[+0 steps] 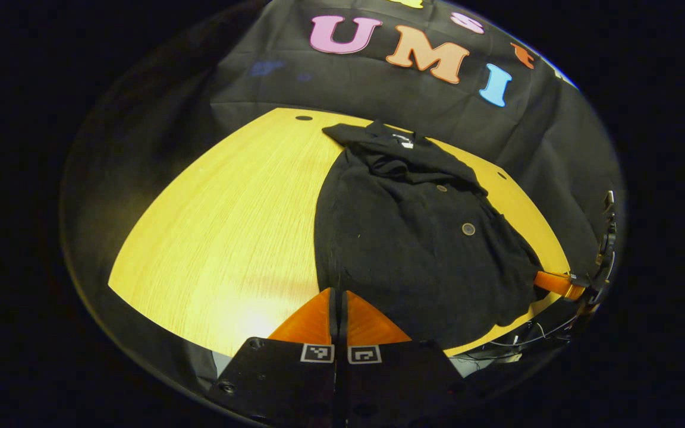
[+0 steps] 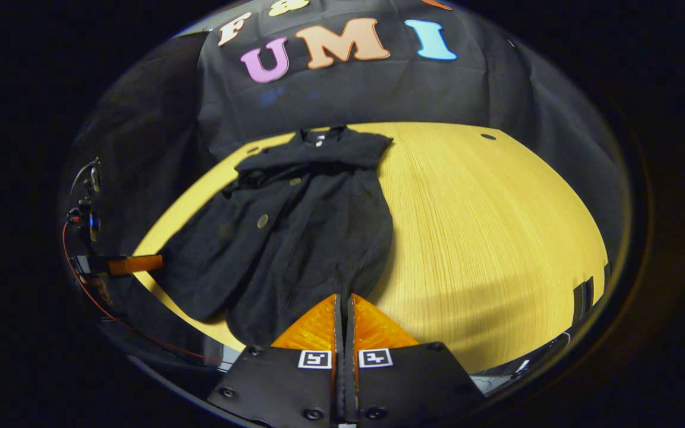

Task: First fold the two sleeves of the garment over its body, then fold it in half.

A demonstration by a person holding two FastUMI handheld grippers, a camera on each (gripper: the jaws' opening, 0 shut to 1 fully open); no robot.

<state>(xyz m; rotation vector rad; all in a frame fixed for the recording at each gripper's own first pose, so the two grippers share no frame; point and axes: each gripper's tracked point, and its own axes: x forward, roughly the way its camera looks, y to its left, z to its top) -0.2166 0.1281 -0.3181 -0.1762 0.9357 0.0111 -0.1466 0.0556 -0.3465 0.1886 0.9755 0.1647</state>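
A black buttoned garment (image 1: 414, 238) lies on the yellow wooden table (image 1: 229, 238), collar at the far end, with its sleeves folded in over the body. In the left gripper view my left gripper (image 1: 338, 292) is shut, its tips pinching the garment's near hem at the left corner. In the right gripper view the garment (image 2: 307, 238) lies left of centre, and my right gripper (image 2: 344, 297) is shut on the hem at the garment's near right corner. Each view also catches the other gripper at the garment's opposite edge: the right gripper (image 1: 556, 284) and the left gripper (image 2: 137, 264).
Bare table top (image 2: 485, 226) spreads to the right of the garment in the right gripper view and to its left in the left gripper view. The booth's black cloth wall (image 1: 378, 89) hangs behind the table. Cables (image 2: 99, 297) trail by the left gripper.
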